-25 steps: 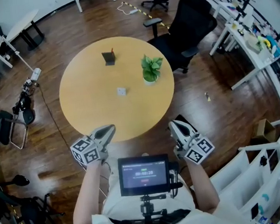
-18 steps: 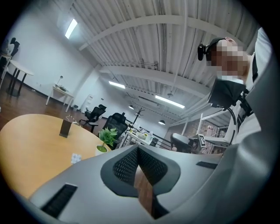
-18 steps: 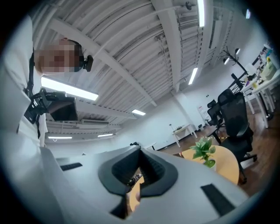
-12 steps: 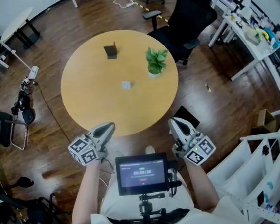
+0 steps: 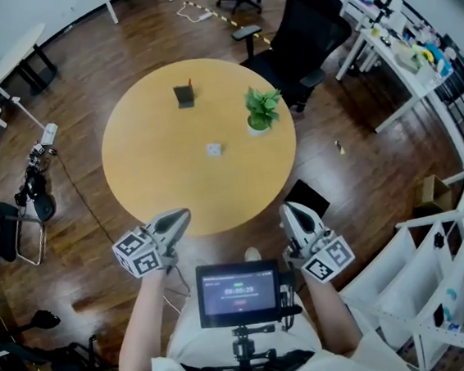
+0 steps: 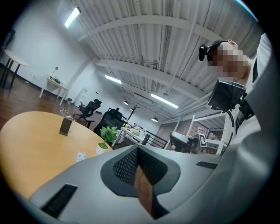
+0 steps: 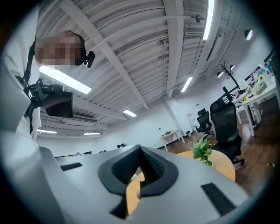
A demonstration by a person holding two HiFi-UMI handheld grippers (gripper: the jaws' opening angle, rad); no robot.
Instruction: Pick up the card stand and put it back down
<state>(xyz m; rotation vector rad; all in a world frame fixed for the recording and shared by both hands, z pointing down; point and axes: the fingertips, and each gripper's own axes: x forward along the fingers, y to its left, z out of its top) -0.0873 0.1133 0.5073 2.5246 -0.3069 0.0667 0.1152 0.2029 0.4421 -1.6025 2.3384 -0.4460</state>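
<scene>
1. While both grippers hang just off the near edge of the round wooden table (image 5: 156, 172), neither touches anything on it.
2. The left gripper (image 5: 179, 218) is closed. Its dark ridged fingers (image 6: 127, 164) meet at the tips with nothing between them. Only brown wood shows through the narrow slot behind the tips.
3. The right gripper (image 5: 289, 210) is closed the same way. Its fingers (image 7: 155, 168) are tip to tip and empty, with the table's pale top showing through the slot.
4. The card stand (image 5: 183, 95) sits on the far side of the table, slightly left of its middle and well apart from both grippers.
5. It stands upright with its long axis vertical. Its flat dark face is turned toward the table's near edge, and a thin red bit shows at its top.
6. A potted plant (image 5: 262, 109) stands on the right half of the table.
7. A small white item (image 5: 213, 150) lies near the table's middle, between the stand and the near edge.
8. A black office chair (image 5: 306, 24) is just beyond the table's far right rim.
</scene>
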